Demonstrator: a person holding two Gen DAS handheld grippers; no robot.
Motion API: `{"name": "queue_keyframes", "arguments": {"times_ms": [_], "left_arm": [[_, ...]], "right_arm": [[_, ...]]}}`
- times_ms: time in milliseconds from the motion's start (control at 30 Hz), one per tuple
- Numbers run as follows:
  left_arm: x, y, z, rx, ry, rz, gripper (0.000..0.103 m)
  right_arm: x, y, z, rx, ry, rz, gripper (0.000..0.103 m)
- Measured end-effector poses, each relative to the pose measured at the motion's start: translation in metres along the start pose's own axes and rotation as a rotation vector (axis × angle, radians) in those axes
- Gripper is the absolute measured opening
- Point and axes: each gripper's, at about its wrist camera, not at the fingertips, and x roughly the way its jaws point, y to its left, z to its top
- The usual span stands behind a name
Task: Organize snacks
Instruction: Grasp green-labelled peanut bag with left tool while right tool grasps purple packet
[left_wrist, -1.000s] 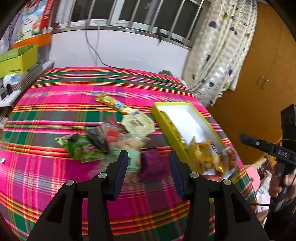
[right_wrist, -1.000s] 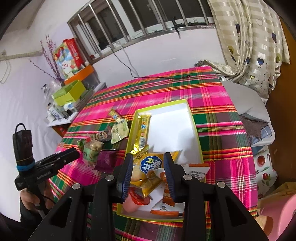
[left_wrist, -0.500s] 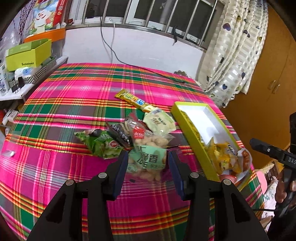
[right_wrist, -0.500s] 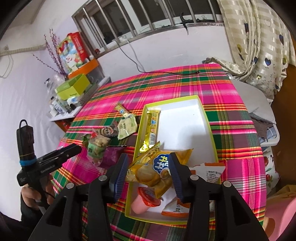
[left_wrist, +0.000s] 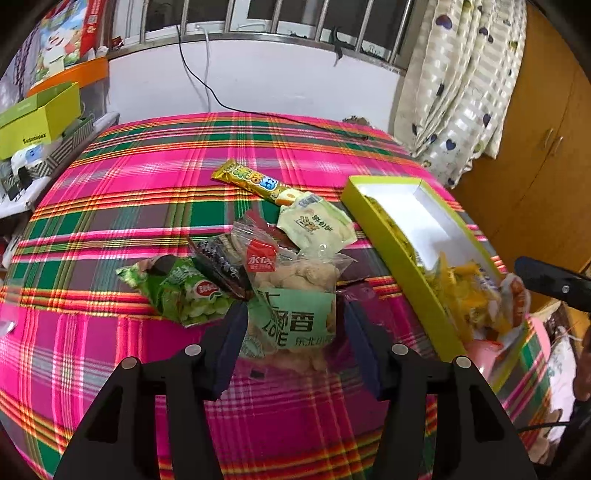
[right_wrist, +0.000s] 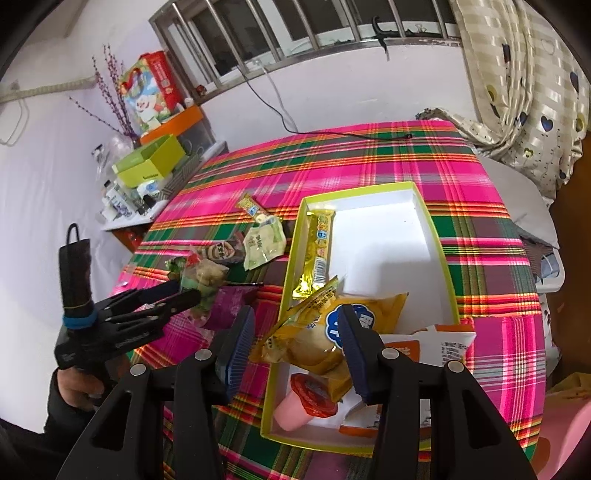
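Jaws of our left gripper (left_wrist: 291, 332) now opening wider than a moment ago around the clear peanut bag (left_wrist: 295, 295), unpinched, we judge pickup is next.

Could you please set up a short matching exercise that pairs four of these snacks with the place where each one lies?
Things:
1. pink jelly cup
2. purple packet
3. yellow pastry bag
4. green pea bag

Places:
A. on the tablecloth, at the left end of the snack pile
B. across the box's left wall, between the right gripper's fingers
C. in the near corner of the yellow-green box
D. on the tablecloth, just left of the box

Pairs: 1-C, 2-D, 3-B, 4-A
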Motion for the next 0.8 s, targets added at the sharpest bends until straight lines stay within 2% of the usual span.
{"name": "queue_keyframes", "arguments": {"times_ms": [167, 233, 333, 633, 800], "left_arm": [[0.014, 0.001, -0.001, -0.004, 0.016, 0.048, 0.054], [0.014, 0.003, -0.001, -0.012, 0.011, 0.019, 0.045], [0.009, 0.0, -0.004, 0.005, -0.008, 0.031, 0.04], [-0.019, 0.017, -0.011, -0.053, -0.05, 0.004, 0.039], [-0.036, 0.029, -0.012, -0.08, -0.085, 0.013, 0.039]], "right_arm": [[0.007, 0.007, 0.002, -0.018, 0.013, 0.007, 0.045], [0.009, 0.01, 0.003, -0.024, 0.017, 0.007, 0.045], [0.013, 0.015, 0.005, -0.034, 0.024, 0.009, 0.045], [0.024, 0.031, 0.007, -0.072, 0.044, 0.019, 0.045], [0.034, 0.042, 0.01, -0.09, 0.056, 0.025, 0.045]]}}
